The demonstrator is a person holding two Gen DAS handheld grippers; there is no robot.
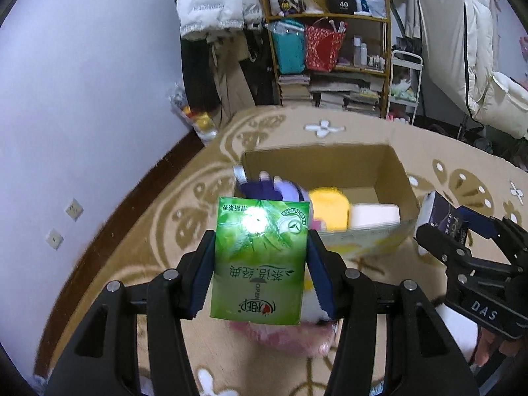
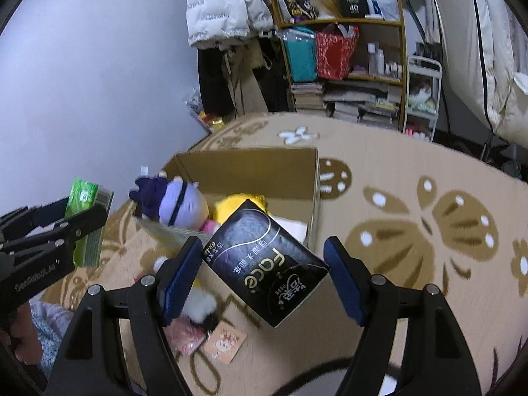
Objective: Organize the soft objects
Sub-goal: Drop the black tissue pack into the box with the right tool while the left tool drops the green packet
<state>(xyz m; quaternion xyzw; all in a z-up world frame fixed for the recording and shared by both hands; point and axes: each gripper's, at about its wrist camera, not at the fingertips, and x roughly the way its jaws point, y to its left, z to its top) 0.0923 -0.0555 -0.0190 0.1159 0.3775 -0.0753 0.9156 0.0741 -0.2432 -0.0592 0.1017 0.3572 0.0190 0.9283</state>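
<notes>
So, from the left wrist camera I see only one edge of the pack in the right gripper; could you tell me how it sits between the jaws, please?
Observer: The black tissue pack sits skewed in the right gripper, caught corner to corner between the pads.
Operator: Thank you. Is anything lying underneath it?
Observer: Yes, a small orange card lies on the carpet beside a pink packet.
</notes>
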